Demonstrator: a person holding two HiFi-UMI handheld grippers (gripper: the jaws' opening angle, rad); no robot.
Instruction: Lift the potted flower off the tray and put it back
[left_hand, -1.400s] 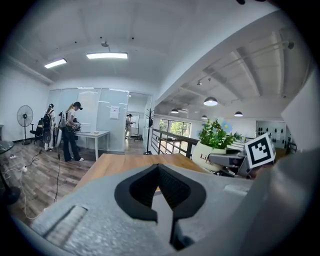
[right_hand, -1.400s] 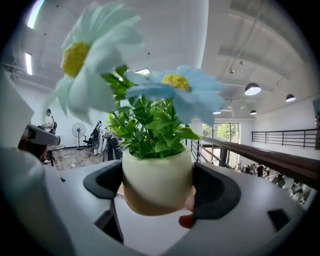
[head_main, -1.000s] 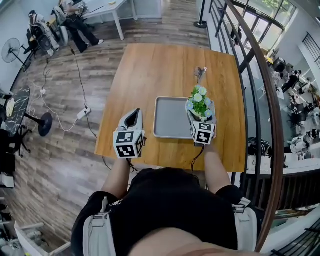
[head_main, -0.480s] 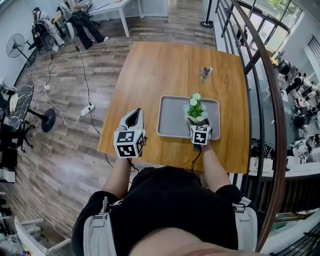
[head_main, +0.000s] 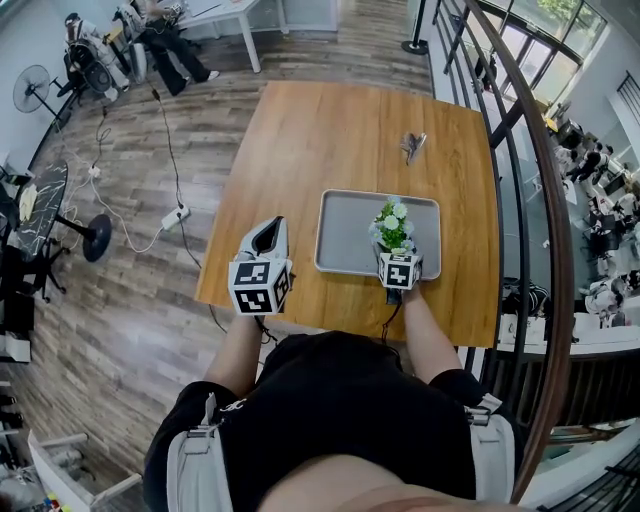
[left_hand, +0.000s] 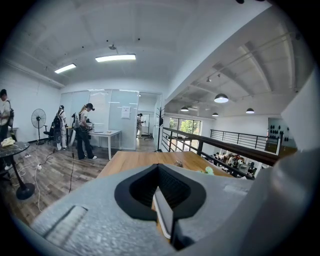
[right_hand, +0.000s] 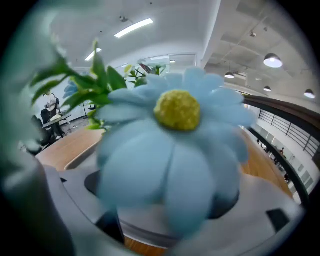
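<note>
— At the tray's (head_main: 345, 235) three o'clock side, where is our potted flower (head_main: 392, 226)?
— Between the jaws of our right gripper (head_main: 394, 248), clamped by its pot, at that gripper's twelve o'clock.
— Its axis?
— Upright, blossoms topmost; whether its base touches the tray we cannot tell.
— Our left gripper (head_main: 272, 226)?
— Jaws together, empty, at the tray's nine o'clock.

Counted one wooden table (head_main: 300, 140), one grey tray (head_main: 345, 235), one potted flower (head_main: 392, 224), one small metal object (head_main: 411, 145). Two grippers: left gripper (head_main: 268, 232), right gripper (head_main: 398, 256). One standing fan (head_main: 33, 88), one power strip (head_main: 172, 216).
</note>
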